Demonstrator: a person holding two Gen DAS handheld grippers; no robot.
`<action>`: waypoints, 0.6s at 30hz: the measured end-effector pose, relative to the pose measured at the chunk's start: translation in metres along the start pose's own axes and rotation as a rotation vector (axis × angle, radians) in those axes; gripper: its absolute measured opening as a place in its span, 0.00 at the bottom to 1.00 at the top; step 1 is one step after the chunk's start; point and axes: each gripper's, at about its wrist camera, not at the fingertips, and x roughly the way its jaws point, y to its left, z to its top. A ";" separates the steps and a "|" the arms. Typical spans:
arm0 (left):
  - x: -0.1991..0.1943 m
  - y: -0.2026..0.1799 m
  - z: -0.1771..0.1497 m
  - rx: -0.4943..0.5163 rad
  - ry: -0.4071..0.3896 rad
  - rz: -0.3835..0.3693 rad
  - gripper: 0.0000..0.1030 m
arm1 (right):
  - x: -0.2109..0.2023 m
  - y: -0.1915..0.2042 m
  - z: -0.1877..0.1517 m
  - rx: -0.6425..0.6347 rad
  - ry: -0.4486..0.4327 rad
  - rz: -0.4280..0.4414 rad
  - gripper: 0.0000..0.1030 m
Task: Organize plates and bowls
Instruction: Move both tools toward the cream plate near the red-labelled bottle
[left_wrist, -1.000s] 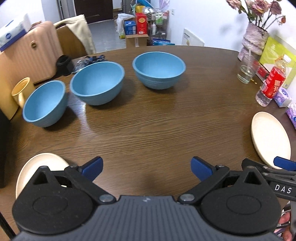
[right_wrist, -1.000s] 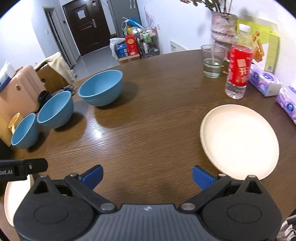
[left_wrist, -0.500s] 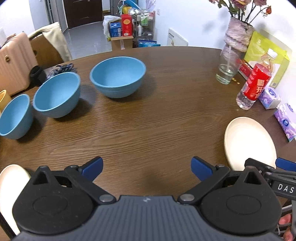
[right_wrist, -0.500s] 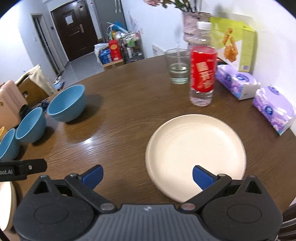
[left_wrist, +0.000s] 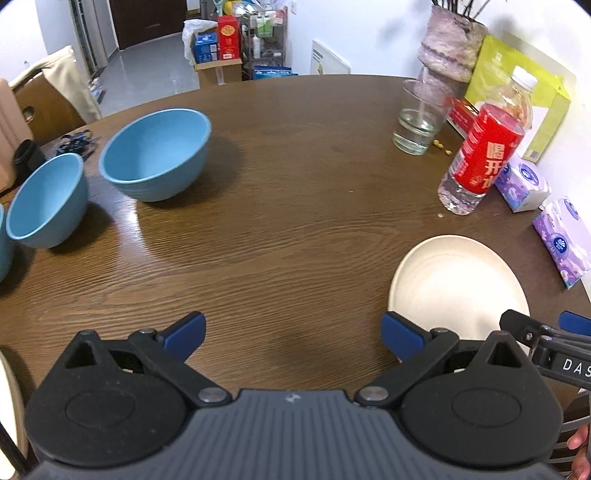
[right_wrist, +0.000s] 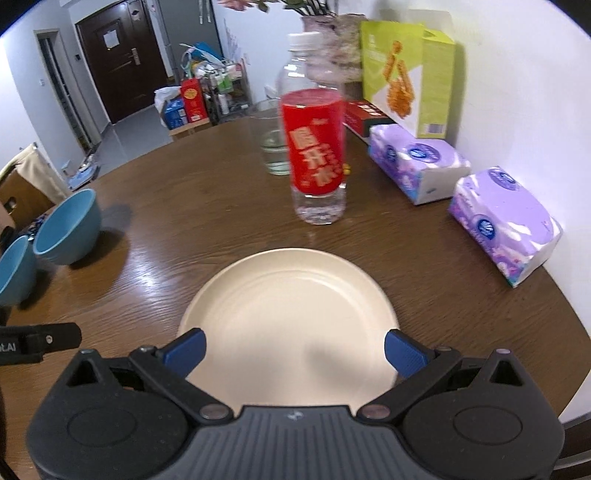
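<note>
We are lining our spread, empty right tongs (right_wrist: 293, 349) over the round cream plate (right_wrist: 291, 310) just before the red-labelled water bottle (right_wrist: 314, 155), and next must lower onto its near rim and pinch, while the left tongs (left_wrist: 293, 332) hang spread above the bare brown wooden counter (left_wrist: 295, 221).

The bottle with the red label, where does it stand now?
In the right wrist view the bottle stands upright on the table, just beyond the cream plate, with the glass behind it.

Left wrist camera looks low across the wooden table (left_wrist: 295, 229) toward blue bowls (left_wrist: 155, 155); right wrist camera sits close above the cream plate (right_wrist: 288, 317). Both views share plate and bottle (right_wrist: 314, 155).
</note>
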 end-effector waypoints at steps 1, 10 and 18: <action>0.004 -0.005 0.002 0.002 0.005 -0.003 1.00 | 0.002 -0.004 0.001 0.000 0.003 -0.004 1.00; 0.030 -0.040 0.009 0.027 0.043 -0.002 1.00 | 0.023 -0.038 0.005 0.020 0.038 -0.022 1.00; 0.050 -0.058 0.010 0.048 0.075 0.002 1.00 | 0.037 -0.061 0.005 0.054 0.074 -0.037 0.97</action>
